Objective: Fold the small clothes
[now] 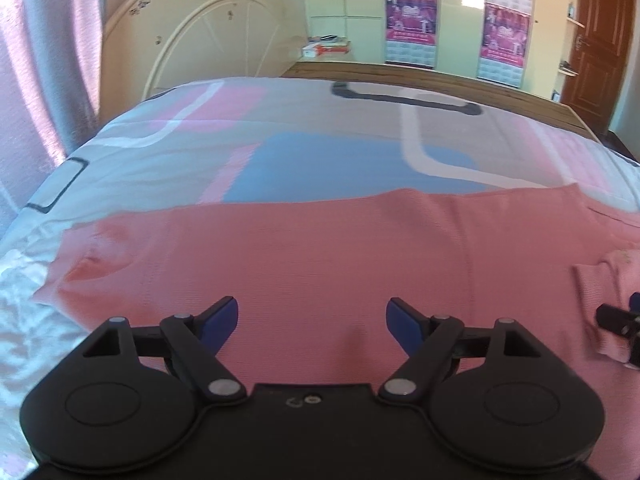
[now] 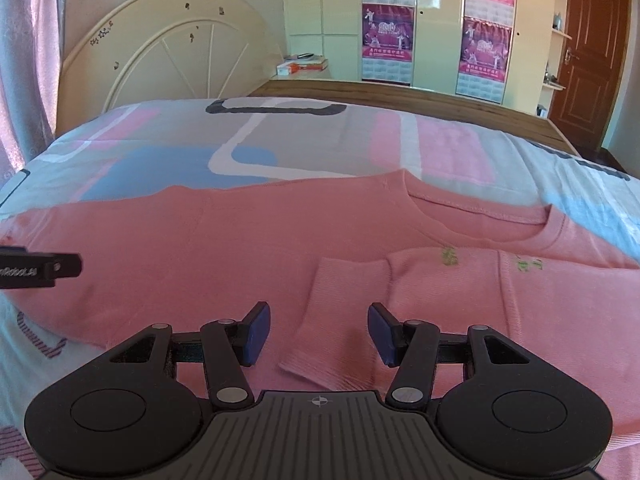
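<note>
A pink long-sleeved top [image 1: 320, 248] lies flat on the bed, its neckline [image 2: 484, 216] toward the right. One sleeve is folded across the body, and its ribbed cuff [image 2: 340, 320] lies just ahead of my right gripper [image 2: 318, 334]. That gripper hovers over the cuff with its blue pads apart and nothing between them. My left gripper [image 1: 312, 326] hangs open over the lower body of the top, holding nothing. The tip of the right gripper [image 1: 618, 320] shows at the right edge of the left wrist view.
The bed has a patterned cover [image 1: 320, 148] in pink, blue, grey and white. A cream headboard [image 1: 200, 36] stands at the back left, a curtain [image 1: 44, 60] at the left, wardrobes with posters [image 2: 386, 20] behind, and a brown door [image 2: 588, 48] at the right.
</note>
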{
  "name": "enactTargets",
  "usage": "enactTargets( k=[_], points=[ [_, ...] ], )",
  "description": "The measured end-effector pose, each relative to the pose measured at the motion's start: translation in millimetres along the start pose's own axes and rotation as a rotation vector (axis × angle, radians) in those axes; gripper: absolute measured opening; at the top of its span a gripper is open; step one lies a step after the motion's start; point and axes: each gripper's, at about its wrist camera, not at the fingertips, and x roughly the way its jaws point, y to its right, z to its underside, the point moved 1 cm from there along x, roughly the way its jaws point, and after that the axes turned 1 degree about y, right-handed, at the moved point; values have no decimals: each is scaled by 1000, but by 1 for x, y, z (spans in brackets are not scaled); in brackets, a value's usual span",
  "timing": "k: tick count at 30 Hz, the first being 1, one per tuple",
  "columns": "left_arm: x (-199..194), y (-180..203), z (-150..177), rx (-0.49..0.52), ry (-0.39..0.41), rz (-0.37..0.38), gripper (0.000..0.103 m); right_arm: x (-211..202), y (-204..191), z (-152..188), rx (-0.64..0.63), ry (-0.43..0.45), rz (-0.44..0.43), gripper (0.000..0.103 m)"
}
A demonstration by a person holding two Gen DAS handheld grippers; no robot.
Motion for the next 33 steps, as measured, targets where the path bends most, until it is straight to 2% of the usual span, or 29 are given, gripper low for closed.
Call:
enactTargets(
  k=[4,5,7,8,12,19,23,26,29,30,32,33],
  points=[
    [6,-20,1,-15,-7,-29,81,9,-1,-6,20,20,39,54],
    [7,-24,1,-18,-10,-35,81,16,0,-5,17,6,53,54],
    [10,-34,2,-29,-21,-46,81,32,2,-2,14,-83,50,54],
    [12,-39,3,-34,-26,-52,81,36,3,0,24,-87,40,54],
    [16,-69,9,-72,-48,-78,83,29,2,-6,32,-48,33,54],
    [28,-143,31,-285,-112,-125,84,25,10,-10,34,-25,66,54],
    [32,-172,35,-422,-94,-79,87,24,14,-11,56,-25,74,54],
    [38,-183,32,-494,-74,-49,93,25,11,-10,47,-31,73,54],
    [44,-191,27,-552,-22,-32,93,26,9,-8,51,-33,71,54],
    [45,-193,27,-570,5,-29,88,26,8,-8,52,-33,69,54],
    [47,-197,26,-592,45,-47,72,27,6,-8,49,-30,69,54],
    [48,-198,26,-593,62,-61,56,27,6,-8,47,-28,72,54]
  ],
)
